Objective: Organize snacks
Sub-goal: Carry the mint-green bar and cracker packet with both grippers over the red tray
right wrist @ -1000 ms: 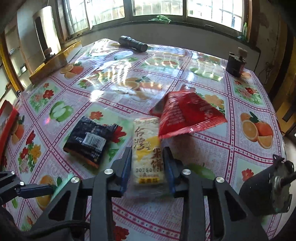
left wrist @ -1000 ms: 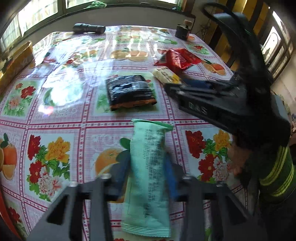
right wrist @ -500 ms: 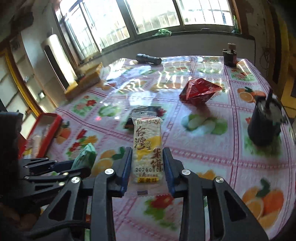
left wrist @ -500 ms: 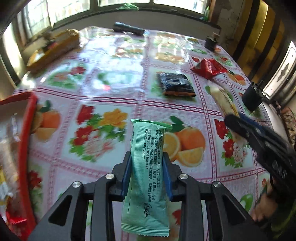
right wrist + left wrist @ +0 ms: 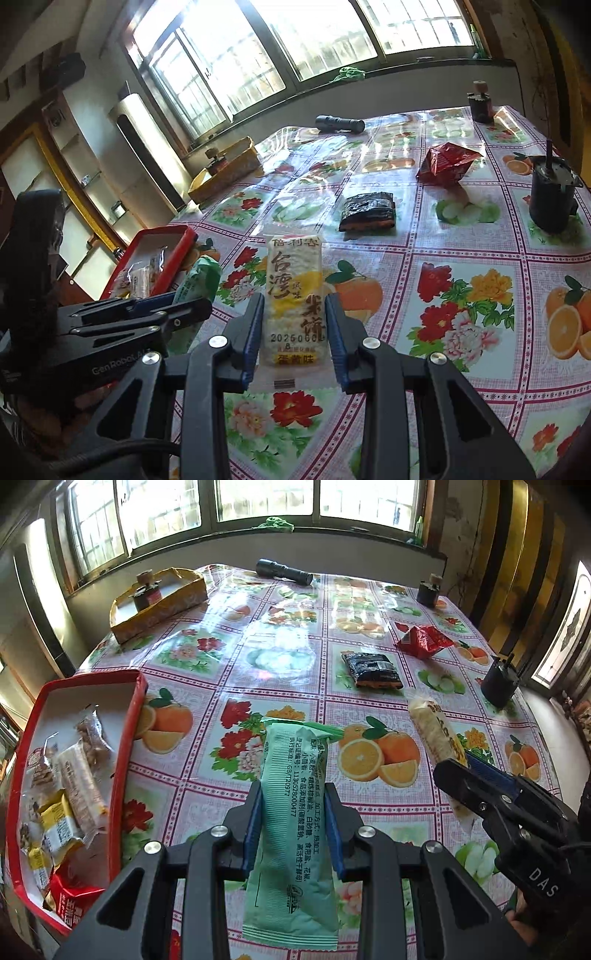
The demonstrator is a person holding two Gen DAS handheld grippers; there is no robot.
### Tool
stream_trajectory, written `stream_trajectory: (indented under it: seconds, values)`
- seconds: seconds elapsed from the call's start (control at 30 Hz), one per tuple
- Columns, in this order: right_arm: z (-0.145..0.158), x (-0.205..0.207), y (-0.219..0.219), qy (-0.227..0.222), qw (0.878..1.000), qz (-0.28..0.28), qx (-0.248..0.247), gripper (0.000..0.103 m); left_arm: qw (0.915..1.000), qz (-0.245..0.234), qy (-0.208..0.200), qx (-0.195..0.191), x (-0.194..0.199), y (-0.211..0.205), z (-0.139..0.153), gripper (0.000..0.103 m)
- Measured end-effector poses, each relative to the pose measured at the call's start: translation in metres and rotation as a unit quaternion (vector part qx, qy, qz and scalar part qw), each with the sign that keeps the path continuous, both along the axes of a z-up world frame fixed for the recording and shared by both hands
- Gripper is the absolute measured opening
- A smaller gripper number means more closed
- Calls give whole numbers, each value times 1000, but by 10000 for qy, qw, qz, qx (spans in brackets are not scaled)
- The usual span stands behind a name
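My left gripper (image 5: 293, 805) is shut on a long pale green snack packet (image 5: 291, 805), held above the flowered tablecloth. My right gripper (image 5: 295, 314) is shut on a white and yellow rice cracker packet (image 5: 295, 291); that packet (image 5: 437, 734) and the right gripper (image 5: 461, 779) also show at the right of the left wrist view. A red tray (image 5: 129, 746) with several wrapped snacks stands at the table's left edge, left of both grippers. A black snack packet (image 5: 371, 664) and a red snack bag (image 5: 423, 640) lie further back on the table.
A yellow box (image 5: 159, 602) with a small jar stands at the back left. A black torch (image 5: 284, 570) lies at the far edge. A dark jar (image 5: 428, 590) and a black cylindrical motor (image 5: 500, 683) stand on the right side. Windows run behind the table.
Both grippers have swung left and lifted with their packets. The red tray has come into view on the left, and the black and red packets now lie further away.
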State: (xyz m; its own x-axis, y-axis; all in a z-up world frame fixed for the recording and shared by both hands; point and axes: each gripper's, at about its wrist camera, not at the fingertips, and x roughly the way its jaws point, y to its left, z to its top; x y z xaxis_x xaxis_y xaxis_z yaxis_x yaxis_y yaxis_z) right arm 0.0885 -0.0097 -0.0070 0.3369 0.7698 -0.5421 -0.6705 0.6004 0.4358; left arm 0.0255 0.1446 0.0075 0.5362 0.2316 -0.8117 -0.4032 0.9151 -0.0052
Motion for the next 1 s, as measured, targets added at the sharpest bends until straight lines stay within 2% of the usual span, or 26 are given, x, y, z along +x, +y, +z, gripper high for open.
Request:
stream_trajectory:
  seconds: [0.53,1.0]
  values:
    - [-16,-23,17,291,9990,324,-54,35,9999,118,-46,-50,-23,11,-3,31]
    - [-11,-40,47,285,9972,684,-57,35,9986,495,-114,-115,-57,45,2,31]
